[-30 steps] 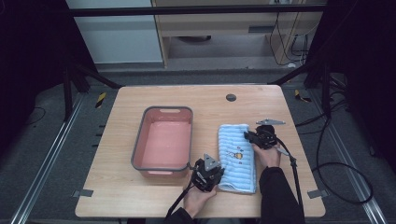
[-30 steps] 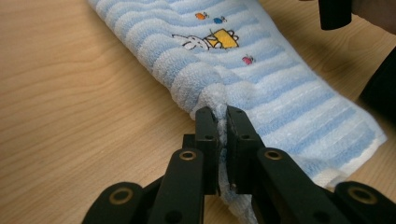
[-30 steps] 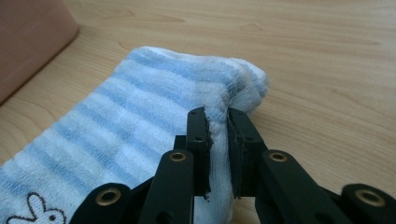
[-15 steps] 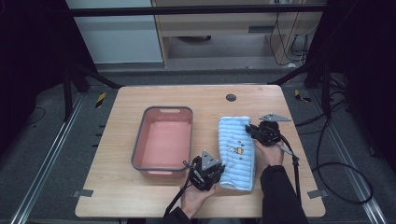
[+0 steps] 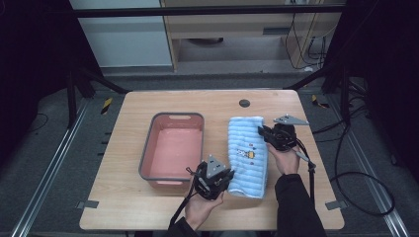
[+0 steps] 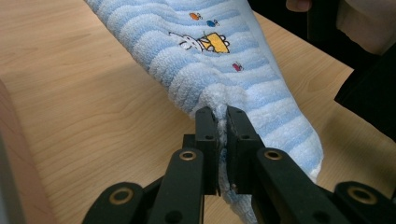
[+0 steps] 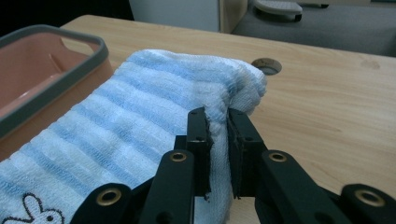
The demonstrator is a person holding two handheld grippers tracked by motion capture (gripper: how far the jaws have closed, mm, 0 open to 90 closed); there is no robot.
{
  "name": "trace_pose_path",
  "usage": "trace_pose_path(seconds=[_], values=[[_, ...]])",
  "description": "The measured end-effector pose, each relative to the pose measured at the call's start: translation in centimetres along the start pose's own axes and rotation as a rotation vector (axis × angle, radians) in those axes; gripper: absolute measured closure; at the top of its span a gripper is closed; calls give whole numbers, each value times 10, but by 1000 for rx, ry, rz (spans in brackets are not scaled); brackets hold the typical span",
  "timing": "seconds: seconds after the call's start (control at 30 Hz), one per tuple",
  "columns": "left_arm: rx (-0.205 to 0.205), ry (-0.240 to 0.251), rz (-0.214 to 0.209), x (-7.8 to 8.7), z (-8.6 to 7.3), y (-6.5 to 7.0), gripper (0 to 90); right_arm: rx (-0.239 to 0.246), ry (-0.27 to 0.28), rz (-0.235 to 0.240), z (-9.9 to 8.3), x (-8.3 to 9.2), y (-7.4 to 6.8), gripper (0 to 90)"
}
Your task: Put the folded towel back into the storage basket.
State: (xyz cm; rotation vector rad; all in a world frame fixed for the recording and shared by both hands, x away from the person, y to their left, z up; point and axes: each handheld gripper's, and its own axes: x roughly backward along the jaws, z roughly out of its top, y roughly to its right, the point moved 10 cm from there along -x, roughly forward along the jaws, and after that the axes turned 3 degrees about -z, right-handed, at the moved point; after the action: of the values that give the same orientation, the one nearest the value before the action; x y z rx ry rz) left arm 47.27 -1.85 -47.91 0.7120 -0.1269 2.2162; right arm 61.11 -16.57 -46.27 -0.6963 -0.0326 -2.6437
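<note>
Towel: a blue-striped cloth with a small cartoon print, lying lengthwise on the desk just right of the tub, its long edge running away from me.
Left claw: I have it clamped on a bunched fold at the towel's near end; the jaws stand almost together with pile squeezed between them.
Right claw: I have it clamped on a fold at the far right corner, jaws narrow with cloth between them.
Handling: I judge the towel light, soft and limp; it will sag between the two holds and drag on the wood unless both ends rise together. The thick pile grips well, so slipping looks unlikely. Corners and edge folds are the best places to take hold, as now.
Tub: pink inside with a grey rim, empty as far as I can see, standing just beside the towel's left edge and possibly touching it.
Obstacles: the tub's rim is the one thing a swinging towel end could catch; a round hole lies beyond the towel, well clear.
</note>
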Motion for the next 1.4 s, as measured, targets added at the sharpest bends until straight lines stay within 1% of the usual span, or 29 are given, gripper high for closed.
trace_pose_path(seconds=[0.2,0.47,0.67,0.8,1.0,1.1,1.23,1.4], values=[[-20,15,4,15,12,-2,845,23,22,-1,18,9,-8,806],[-36,30,19,31,26,-9,845,30,52,-2,42,13,-20,806],[-29,43,18,42,35,-14,845,41,66,3,56,16,-29,806],[-38,56,16,51,42,-19,845,42,75,7,64,16,-34,806],[-43,66,31,61,49,-27,844,41,87,10,73,17,-40,806],[-47,62,40,63,49,-30,845,46,95,9,78,17,-44,806],[-47,69,45,69,50,-33,845,57,102,8,85,15,-52,806],[-45,75,50,75,52,-39,845,58,106,14,90,13,-59,806]])
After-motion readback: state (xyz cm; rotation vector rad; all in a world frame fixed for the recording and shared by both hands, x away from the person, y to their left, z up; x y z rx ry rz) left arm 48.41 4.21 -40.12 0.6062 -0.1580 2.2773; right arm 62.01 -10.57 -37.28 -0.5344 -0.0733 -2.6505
